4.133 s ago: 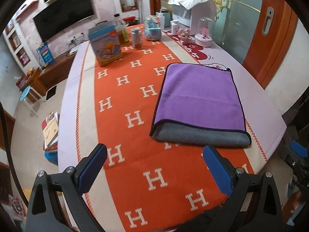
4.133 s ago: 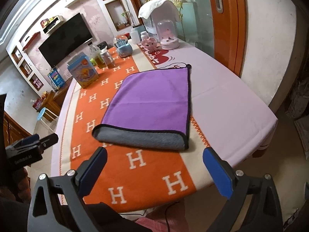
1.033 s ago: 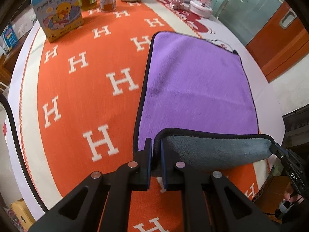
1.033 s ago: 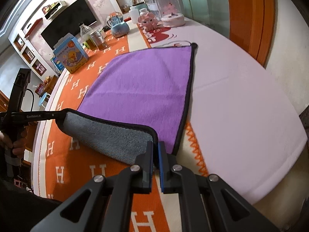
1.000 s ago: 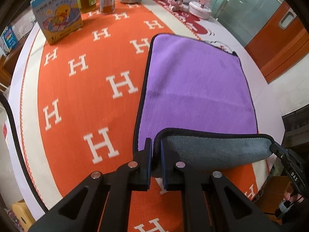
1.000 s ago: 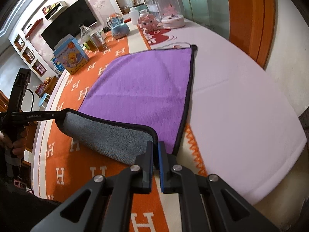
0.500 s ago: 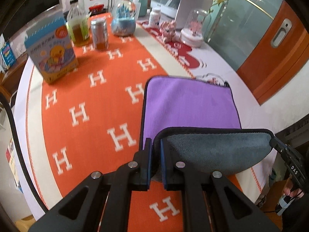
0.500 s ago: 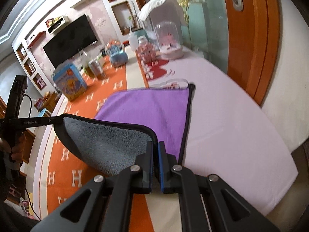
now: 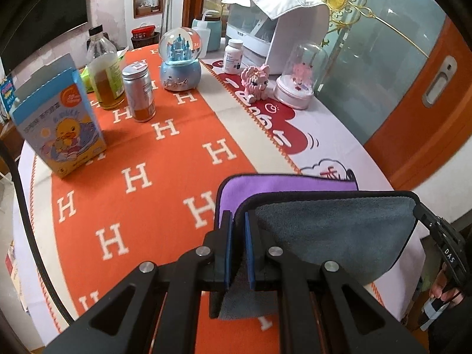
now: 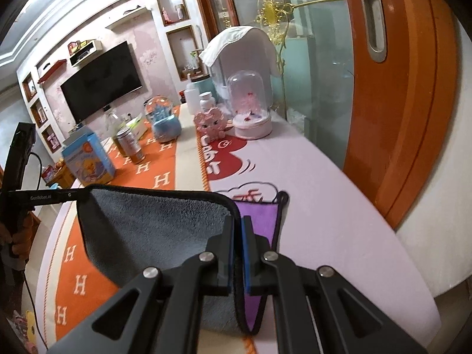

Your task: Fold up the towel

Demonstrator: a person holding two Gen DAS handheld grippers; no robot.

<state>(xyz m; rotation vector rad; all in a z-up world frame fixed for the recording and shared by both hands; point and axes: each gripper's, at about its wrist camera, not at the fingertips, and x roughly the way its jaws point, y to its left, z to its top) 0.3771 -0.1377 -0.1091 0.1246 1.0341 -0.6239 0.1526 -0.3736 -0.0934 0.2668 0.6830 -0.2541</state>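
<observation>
The towel [image 9: 330,230] is purple on one face and grey on the other, with a black hem. Its near edge is lifted off the table and stretched between my two grippers, grey side facing me; it also shows in the right wrist view [image 10: 153,224]. My left gripper [image 9: 237,221] is shut on the towel's near left corner. My right gripper [image 10: 237,227] is shut on the near right corner. A strip of the purple part [image 9: 283,183] still lies on the table beyond the lifted edge, its far right corner with a loop [image 10: 281,197].
The table has an orange H-pattern cloth [image 9: 141,177] and a lilac cloth [image 10: 309,183]. At the far end stand a blue duck box [image 9: 59,124], a bottle [image 9: 104,70], a metal can [image 9: 138,91], a snow globe [image 9: 180,59], a pink toy [image 9: 255,79], a glass dome [image 9: 301,76] and a white appliance [image 9: 277,29].
Both grippers have carried the lifted towel edge up and forward toward the far edge. Less purple shows on the table now.
</observation>
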